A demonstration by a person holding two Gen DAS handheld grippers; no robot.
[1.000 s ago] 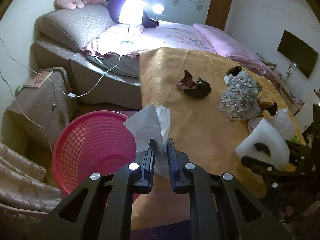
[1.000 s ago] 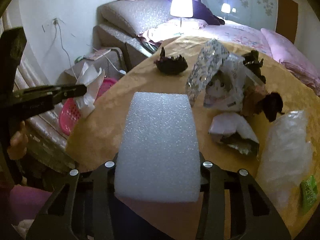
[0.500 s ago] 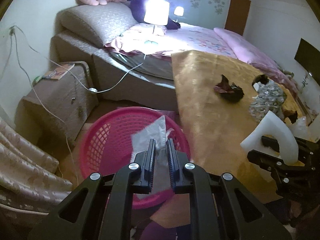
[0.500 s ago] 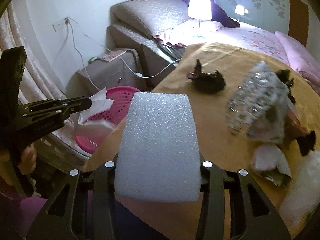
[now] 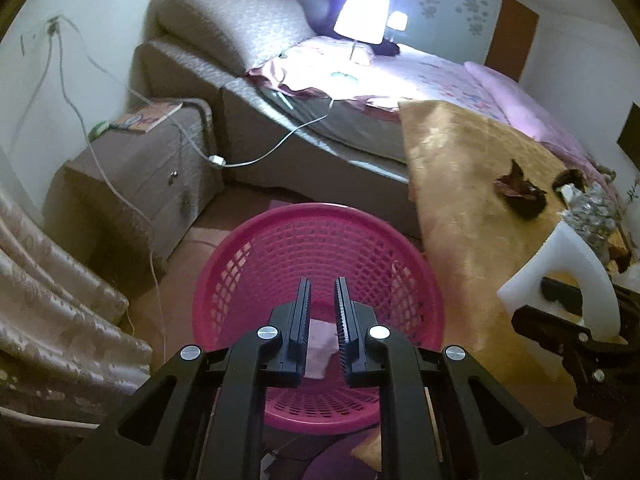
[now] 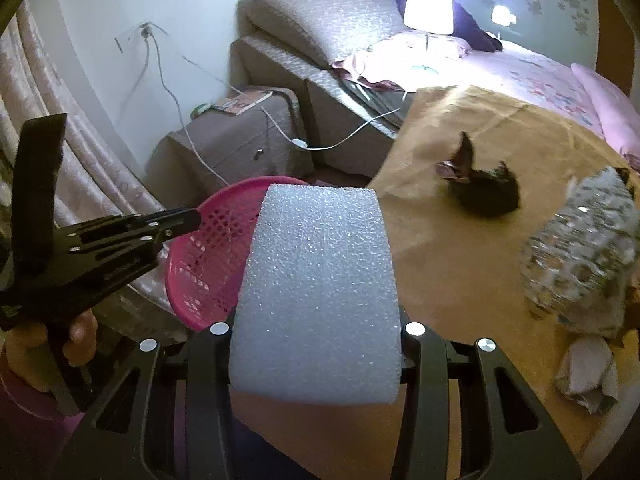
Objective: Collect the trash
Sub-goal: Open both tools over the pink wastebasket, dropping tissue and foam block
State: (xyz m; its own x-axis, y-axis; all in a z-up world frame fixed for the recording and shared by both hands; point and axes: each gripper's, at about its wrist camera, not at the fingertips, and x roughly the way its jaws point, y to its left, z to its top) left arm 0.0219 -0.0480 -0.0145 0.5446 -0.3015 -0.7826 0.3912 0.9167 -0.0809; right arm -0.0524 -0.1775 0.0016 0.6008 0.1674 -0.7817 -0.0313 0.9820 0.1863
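My left gripper hangs over the pink mesh basket with its jaws slightly apart and nothing between them. A white tissue lies on the basket's bottom, below the fingers. My right gripper is shut on a white foam block, which hides its fingertips; the block also shows in the left wrist view. The basket's rim shows left of the block, and the left gripper reaches over it.
An orange-clothed table holds dark crumpled wrappers, a patterned foil bag and crumpled paper. A nightstand with cables, a bed with a lit lamp and a curtain surround the basket.
My left gripper moved from the table edge to over the basket, opened a little and let the tissue fall in. The right gripper with the foam block swung left toward the basket.
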